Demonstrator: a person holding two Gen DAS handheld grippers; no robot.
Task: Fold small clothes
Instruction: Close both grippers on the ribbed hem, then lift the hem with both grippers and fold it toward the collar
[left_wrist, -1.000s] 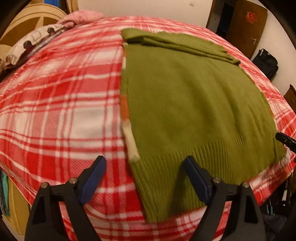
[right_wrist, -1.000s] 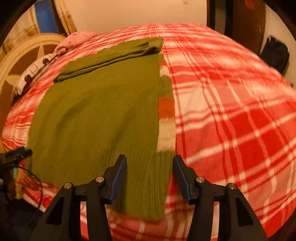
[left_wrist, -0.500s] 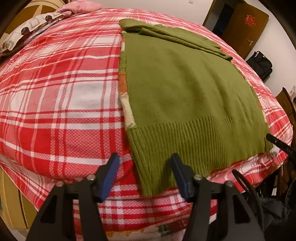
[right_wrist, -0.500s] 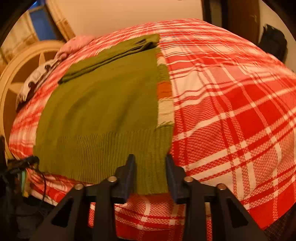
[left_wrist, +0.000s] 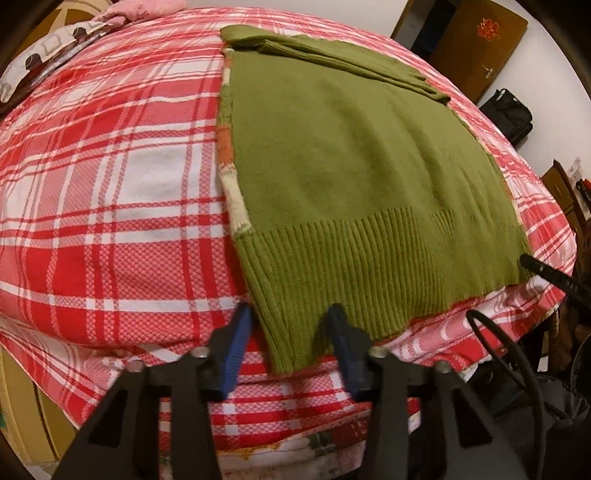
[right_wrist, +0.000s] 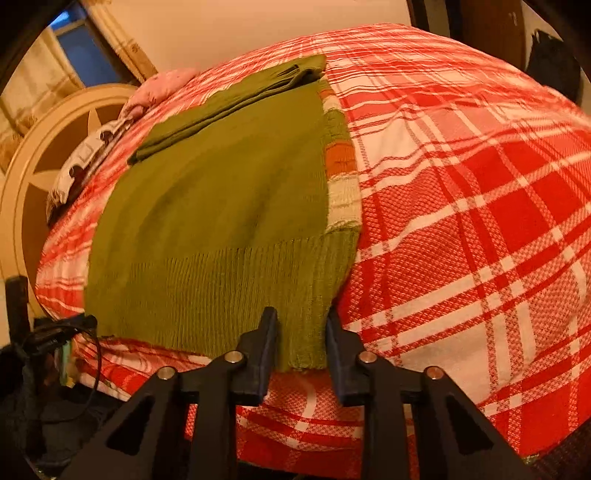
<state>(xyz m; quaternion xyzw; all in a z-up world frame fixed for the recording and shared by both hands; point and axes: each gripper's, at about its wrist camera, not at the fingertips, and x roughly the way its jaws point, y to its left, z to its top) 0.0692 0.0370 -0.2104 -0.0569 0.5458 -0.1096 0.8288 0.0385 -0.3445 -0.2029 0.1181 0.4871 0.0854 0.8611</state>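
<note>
Closing around the near hem, both grippers worked at the bottom corners of a green sweater (left_wrist: 343, 177) that lay flat on a bed covered by a red and white plaid blanket (left_wrist: 110, 184). In the left wrist view, the left gripper (left_wrist: 290, 332) had its blue-padded jaws on either side of the sweater's left hem corner, where the ribbed band (left_wrist: 332, 266) hung over the bed's edge; the jaws were narrowing with the knit between them, though a gap still showed beside the cloth and the pads were not yet pressing it. In the right wrist view, the right gripper (right_wrist: 301, 332) straddled the opposite hem corner, its dark jaws also closing, set closely against the fabric on both sides; whether they had already pinched it could not be told for certain.

Just beyond the jaws, the ribbed band ran across the width of the garment. Past it the plain knit body stretched away up the bed, with a strip of orange and cream striping (left_wrist: 227, 162) peeking out along the folded side edge. At the far end, the sleeves (left_wrist: 332, 59) lay folded across the top of the sweater. Farther still, a patterned pillow (left_wrist: 48, 51) and a pink cloth (left_wrist: 144, 7) sat by the headboard (right_wrist: 40, 166).
</note>
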